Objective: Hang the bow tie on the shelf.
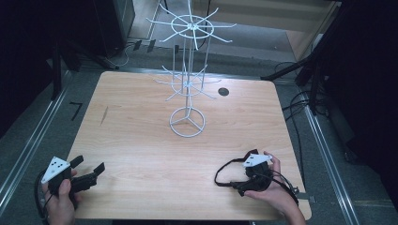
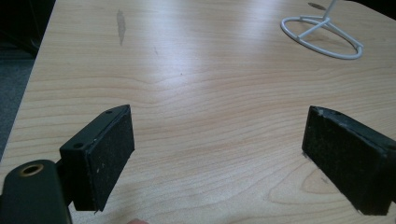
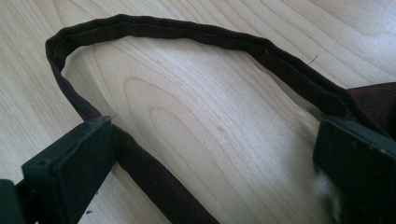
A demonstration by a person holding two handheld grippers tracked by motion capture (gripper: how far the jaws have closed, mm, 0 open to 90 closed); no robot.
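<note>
The dark maroon fabric strap loop [image 3: 177, 35] lies flat on the wooden table [image 1: 141, 140], well in front of the white wire display stand [image 1: 187, 93]. The right tool [image 3: 210, 158] is spread wide around it, pinching nothing; the left tool [image 2: 217, 154] is spread too. The thin, flat strap could slip from the closing pads.

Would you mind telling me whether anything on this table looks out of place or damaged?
Little stands out. The dark strap lies loosely looped on the table by the right gripper, not hung on the white wire rack. A faint dark smudge marks the wood at the far left.
</note>
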